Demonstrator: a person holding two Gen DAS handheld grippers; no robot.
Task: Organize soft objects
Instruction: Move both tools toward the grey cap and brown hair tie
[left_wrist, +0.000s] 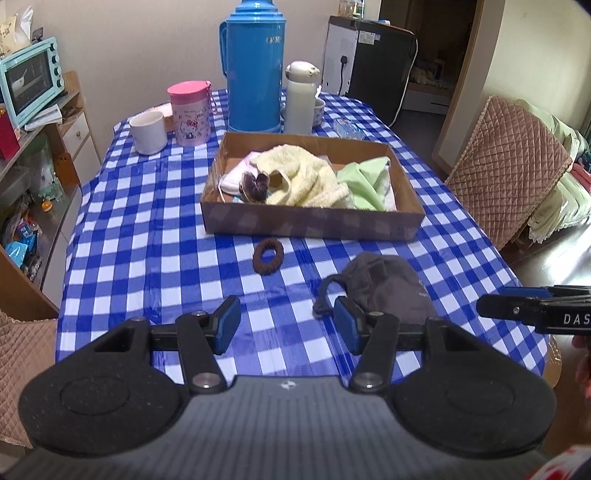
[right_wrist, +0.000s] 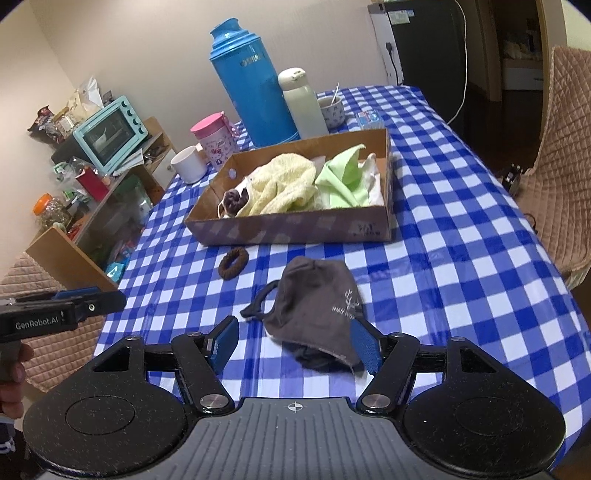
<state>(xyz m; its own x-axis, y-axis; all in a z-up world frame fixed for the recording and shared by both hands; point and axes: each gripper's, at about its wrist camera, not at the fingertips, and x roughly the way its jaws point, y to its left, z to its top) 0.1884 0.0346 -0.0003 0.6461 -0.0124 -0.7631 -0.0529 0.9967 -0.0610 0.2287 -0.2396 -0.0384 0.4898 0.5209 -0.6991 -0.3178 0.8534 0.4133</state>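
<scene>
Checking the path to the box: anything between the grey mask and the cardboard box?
Only bare checked tablecloth lies between the grey mask and the cardboard box. The brown hair tie sits off to the left. Clearest in the right wrist view.

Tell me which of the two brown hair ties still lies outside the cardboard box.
The ring-shaped brown hair tie on the checked tablecloth, just before the cardboard box. The other, a darker scrunchie, already sits inside beside the yellow towel.

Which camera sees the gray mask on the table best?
The right wrist view. There the gray mask lies whole in the middle, ear loop and small white print showing. In the left wrist view the left gripper has one finger covering part of the mask, and the print is barely visible.
</scene>
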